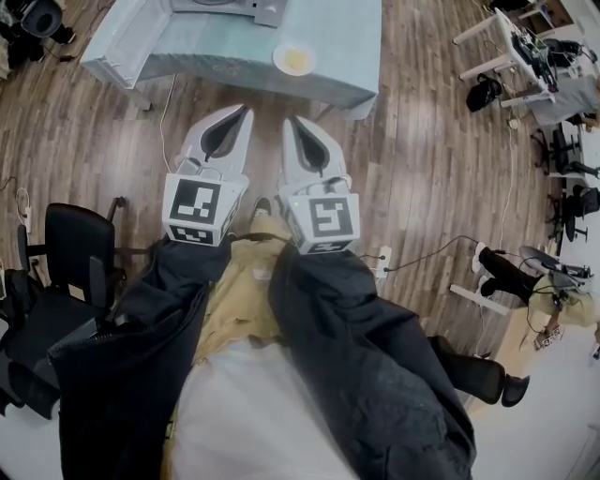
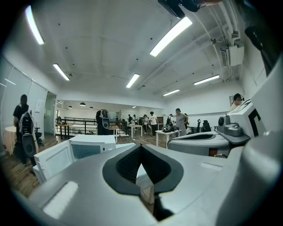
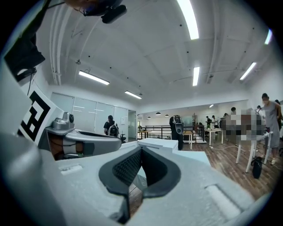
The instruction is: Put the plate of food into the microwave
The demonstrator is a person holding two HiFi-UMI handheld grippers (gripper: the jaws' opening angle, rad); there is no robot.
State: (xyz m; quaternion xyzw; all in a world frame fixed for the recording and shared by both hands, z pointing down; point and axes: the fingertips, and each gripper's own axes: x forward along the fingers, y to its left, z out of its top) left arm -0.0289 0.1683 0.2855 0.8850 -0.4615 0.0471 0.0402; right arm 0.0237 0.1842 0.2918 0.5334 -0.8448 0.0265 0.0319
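A white plate of yellow food [image 1: 293, 59] sits near the front edge of a table with a pale blue cloth [image 1: 347, 66], far ahead of me in the head view. The white microwave [image 2: 93, 145] stands on that table, its door [image 2: 52, 159] swung open to the left; in the head view only the microwave's lower edge [image 1: 225, 7] shows at the top. My left gripper [image 1: 247, 110] and right gripper [image 1: 289, 121] are held side by side over the wooden floor, well short of the table. Both are shut and empty, the jaws meeting at the left gripper's tips [image 2: 141, 146] and the right gripper's tips [image 3: 141, 149].
A black office chair [image 1: 66, 253] stands close on my left. A power strip [image 1: 380, 262] and cables lie on the floor to the right. Desks with gear [image 1: 530, 52] and a seated person [image 1: 525, 281] are at the right. Several people stand in the background [image 2: 179, 119].
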